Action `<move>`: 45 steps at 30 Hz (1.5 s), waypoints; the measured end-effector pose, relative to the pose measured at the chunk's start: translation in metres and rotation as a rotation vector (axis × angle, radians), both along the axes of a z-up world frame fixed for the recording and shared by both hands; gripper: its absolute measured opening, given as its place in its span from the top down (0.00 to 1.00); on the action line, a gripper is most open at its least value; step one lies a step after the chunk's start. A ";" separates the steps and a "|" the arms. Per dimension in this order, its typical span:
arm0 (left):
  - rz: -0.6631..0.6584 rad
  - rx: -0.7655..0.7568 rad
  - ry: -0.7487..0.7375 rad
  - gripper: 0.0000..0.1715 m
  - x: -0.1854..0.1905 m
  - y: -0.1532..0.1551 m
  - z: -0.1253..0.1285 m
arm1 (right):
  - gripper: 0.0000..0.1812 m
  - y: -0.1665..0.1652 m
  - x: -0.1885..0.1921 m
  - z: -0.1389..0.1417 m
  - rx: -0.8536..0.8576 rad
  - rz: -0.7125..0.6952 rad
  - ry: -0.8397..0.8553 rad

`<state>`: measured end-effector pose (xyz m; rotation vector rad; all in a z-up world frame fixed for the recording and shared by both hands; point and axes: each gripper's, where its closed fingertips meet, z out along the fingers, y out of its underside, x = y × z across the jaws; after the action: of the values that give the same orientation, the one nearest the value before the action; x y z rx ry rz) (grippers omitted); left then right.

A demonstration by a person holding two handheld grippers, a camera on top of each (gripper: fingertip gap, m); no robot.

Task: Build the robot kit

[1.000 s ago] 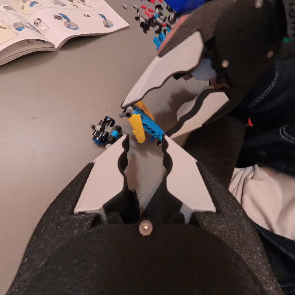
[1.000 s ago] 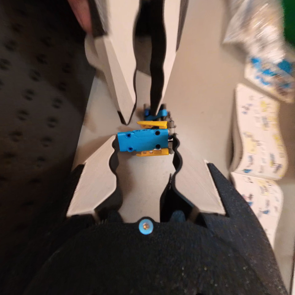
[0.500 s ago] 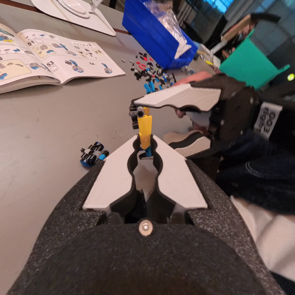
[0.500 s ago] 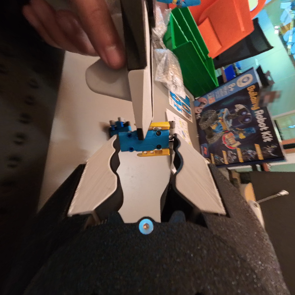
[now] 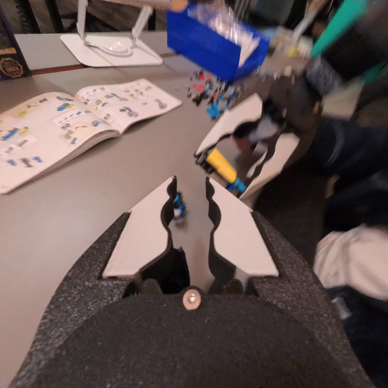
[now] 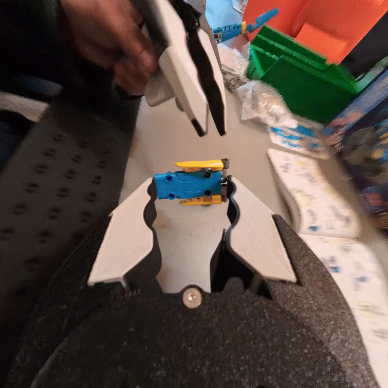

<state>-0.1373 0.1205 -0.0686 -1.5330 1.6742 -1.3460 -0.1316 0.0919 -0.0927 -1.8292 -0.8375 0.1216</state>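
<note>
Right wrist view: right gripper point(image 6: 190, 184) clamped on blue and yellow brick assembly point(image 6: 189, 185), held by its ends above grey worktop point(image 6: 168, 147). Looks light, stiff, but probably easy to snap apart. Left gripper point(image 5: 190, 181) slightly parted, empty, just beside.

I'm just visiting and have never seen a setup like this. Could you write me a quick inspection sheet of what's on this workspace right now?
Surface: grey table, partly bare.
Things in hand: blue and yellow brick assembly, clamped between the right gripper's fingertips, off the table.
Clutter: open instruction booklet; heap of small loose parts; small blue and black wheeled piece; blue bin; green bins; clear plastic bags; printed box.
Grippers: right gripper shut on the assembly; left gripper open, empty, apart from the assembly.
Cables: nothing seen.
Surroundings: white stand base; a person's hand.
</note>
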 end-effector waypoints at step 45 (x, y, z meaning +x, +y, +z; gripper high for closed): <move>-0.281 -0.872 -0.015 0.61 0.011 -0.059 0.040 | 0.63 -0.009 -0.017 0.063 0.232 0.223 0.396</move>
<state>-0.1262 0.0618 -0.0291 -1.7263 1.3801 -2.4438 -0.1489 0.0828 -0.0297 -1.4273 -0.7360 0.4924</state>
